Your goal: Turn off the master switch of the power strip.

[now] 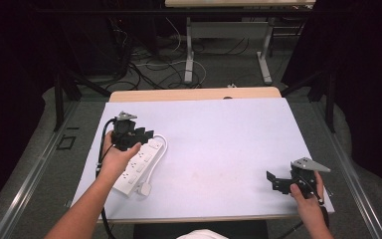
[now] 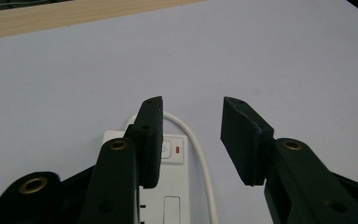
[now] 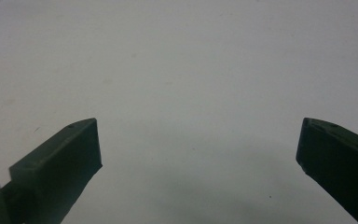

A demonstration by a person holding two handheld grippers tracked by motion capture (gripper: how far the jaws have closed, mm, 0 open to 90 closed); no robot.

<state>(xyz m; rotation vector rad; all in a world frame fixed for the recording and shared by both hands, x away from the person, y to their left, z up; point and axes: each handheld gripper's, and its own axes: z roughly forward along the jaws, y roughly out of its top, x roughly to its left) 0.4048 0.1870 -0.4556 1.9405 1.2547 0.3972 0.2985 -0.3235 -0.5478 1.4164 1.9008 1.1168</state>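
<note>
White power strip (image 1: 138, 167) lies left of centre in high view on white table cover (image 1: 219, 149), cord (image 1: 155, 159) looping along its right side, plug (image 1: 145, 188) at lower end. Left gripper (image 1: 138, 135) hovers over strip's upper end, jaws apart, gripping nothing; red switch (image 2: 177, 150) between them, contact unclear. Right gripper (image 1: 274, 180) at lower right, jaws wide apart over bare cover.

The worktop (image 1: 214, 93) is wooden, with a pale lavender sheet (image 1: 219, 149) spread over nearly all of it; a strip of bare wood shows along the far edge. On the sheet's left part lies a white power strip (image 1: 138, 167), set at a slant. Its white cord (image 1: 158, 158) loops round the far end and runs back to a plug (image 1: 145, 188) beside the strip's near end.
</note>
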